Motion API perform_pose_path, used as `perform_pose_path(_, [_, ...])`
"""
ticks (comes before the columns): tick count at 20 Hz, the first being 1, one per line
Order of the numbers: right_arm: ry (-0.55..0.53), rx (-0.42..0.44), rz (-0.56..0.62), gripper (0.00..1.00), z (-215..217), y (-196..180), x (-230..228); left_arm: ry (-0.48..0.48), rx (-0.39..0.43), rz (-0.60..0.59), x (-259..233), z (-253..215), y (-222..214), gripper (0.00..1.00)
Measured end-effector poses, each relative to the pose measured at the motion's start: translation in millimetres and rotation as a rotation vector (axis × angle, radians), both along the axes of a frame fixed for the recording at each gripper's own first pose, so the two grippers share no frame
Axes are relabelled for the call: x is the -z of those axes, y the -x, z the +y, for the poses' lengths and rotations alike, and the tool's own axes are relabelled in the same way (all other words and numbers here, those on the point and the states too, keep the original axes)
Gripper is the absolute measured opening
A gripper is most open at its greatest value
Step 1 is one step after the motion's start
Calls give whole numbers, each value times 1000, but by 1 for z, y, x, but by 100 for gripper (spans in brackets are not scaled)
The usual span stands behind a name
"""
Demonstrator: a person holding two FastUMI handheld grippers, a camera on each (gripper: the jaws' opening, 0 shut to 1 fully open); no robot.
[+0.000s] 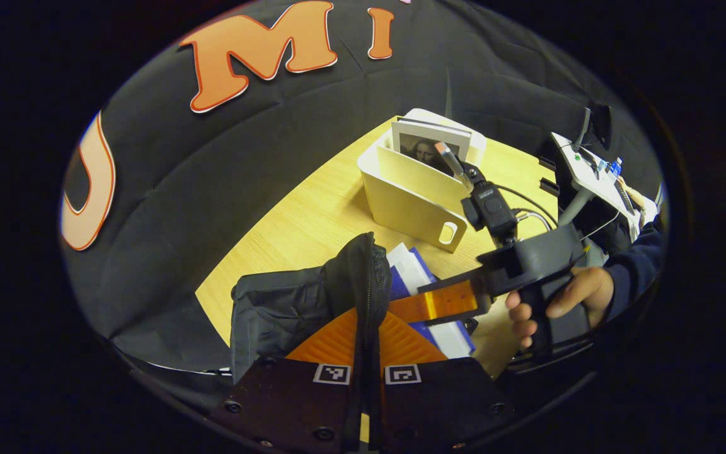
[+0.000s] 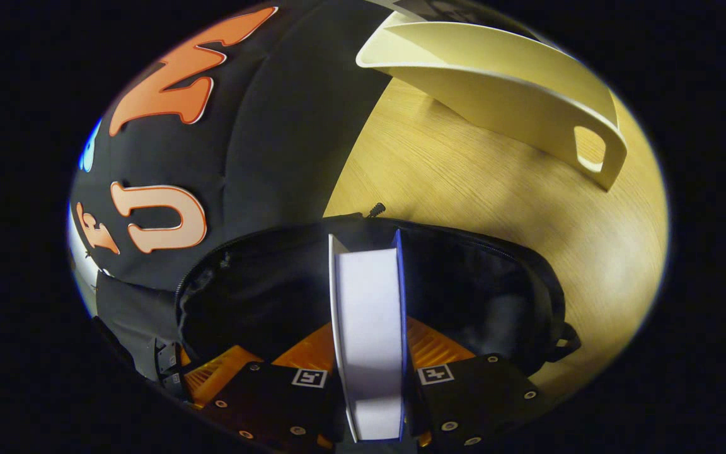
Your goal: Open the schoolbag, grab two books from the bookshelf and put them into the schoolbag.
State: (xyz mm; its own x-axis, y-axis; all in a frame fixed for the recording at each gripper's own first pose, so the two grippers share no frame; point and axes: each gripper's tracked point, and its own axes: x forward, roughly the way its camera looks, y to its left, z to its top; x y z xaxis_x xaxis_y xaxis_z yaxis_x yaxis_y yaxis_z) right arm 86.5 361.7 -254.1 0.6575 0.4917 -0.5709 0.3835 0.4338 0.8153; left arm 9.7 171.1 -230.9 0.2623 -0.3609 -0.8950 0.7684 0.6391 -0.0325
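Black fabric schoolbag (image 2: 495,296) at lower centre of right gripper view, on pale wooden table (image 2: 464,183); cream plastic bookshelf bin (image 2: 501,82) behind, upper right; white-paged book (image 2: 369,328) upright in the bag's mouth.

wooden table (image 1: 312,221) | on it: black schoolbag (image 1: 287,309), cream bookshelf (image 1: 413,202)

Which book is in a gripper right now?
The blue-covered book, clamped in the right gripper over the open schoolbag. The portrait-cover book stands in the bookshelf.
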Motion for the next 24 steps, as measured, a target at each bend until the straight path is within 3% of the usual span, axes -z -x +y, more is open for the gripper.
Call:
perform_pose_path(7, [20, 41, -41, 38, 23, -23, 31, 34, -22, 5, -4, -6, 6, 6])
perform_pose_path(11, [39, -18, 28, 42, 35, -15, 37, 25, -45, -8, -2, -1, -2, 5])
perform_pose_path(14, [122, -122, 78, 53, 37, -4, 39, 15, -72, -2, -1, 5, -9, 6])
perform_pose_path(15, [143, -158, 80, 74, 40, -1, 39, 12, -72, 0, 0, 6, -9, 5])
perform_pose_path(16, [157, -190, 91, 44, 40, 4, 39, 11, -67, -2, 0, 3, -9, 6])
perform_pose_path(17, [173, -216, 102, 56, 36, 11, 33, 3, -64, -4, 2, 4, -8, 6])
perform_pose_path(18, [193, -241, 111, 80, 31, 18, 30, 0, -62, -4, 3, 2, -6, 6])
perform_pose_path(19, [221, -265, 119, 91, 24, 23, 28, -3, -59, -5, 3, 1, -4, 6])
perform_pose_path(24, [383, -370, 110, 96, -38, 40, 13, -25, -64, -2, 13, -2, 0, 6])
